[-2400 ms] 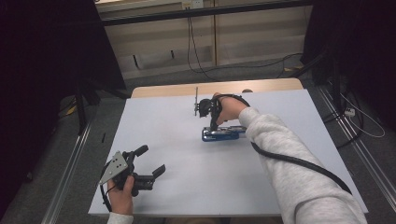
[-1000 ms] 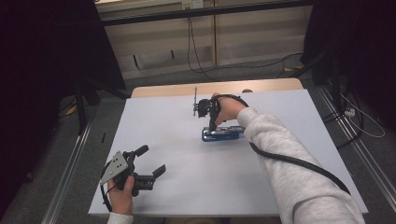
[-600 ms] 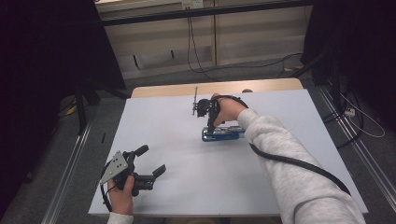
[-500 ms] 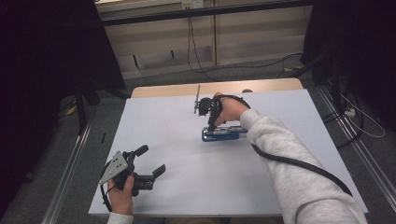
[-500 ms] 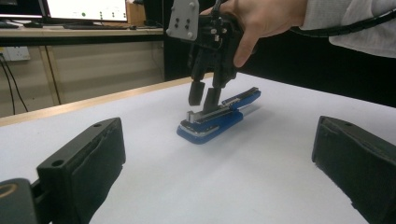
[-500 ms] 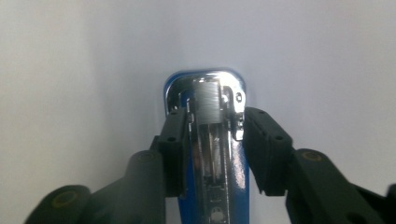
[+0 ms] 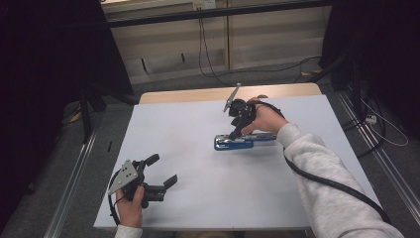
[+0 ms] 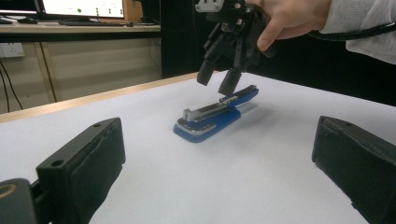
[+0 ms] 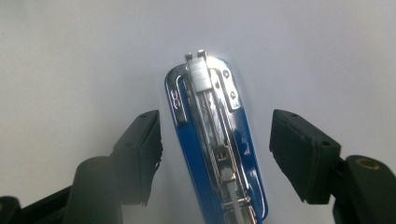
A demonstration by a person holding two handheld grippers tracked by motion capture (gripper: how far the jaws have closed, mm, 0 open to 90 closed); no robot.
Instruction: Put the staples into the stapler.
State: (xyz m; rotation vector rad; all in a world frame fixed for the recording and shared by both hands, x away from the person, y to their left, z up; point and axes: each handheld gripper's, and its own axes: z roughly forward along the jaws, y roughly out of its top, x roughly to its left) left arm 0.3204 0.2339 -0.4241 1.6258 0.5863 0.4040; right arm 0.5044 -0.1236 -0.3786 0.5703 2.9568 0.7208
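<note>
Right claw point(image 9: 215, 158) just opening, spread above blue stapler point(image 9: 215, 140), left claw point(image 7: 161, 171) spread

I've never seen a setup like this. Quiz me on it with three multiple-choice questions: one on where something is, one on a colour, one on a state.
1. Where does the stapler lie?
A. On the white table top, towards its far right
B. On the grey floor
C. Beside the left claw

2. What colour is the stapler's body?
A. Red
B. Blue
C. Yellow

3. How does the right claw stand?
A. Clamped on the stapler
C. Open above the stapler
B. Flat on the table

Answers:
1 A: the blue and chrome stapler rests on the white table, far from the left claw.
2 B: its base shows blue in every view.
3 C: the right claw has just been opening, and its pads stand clear of the stapler on both sides.
</note>
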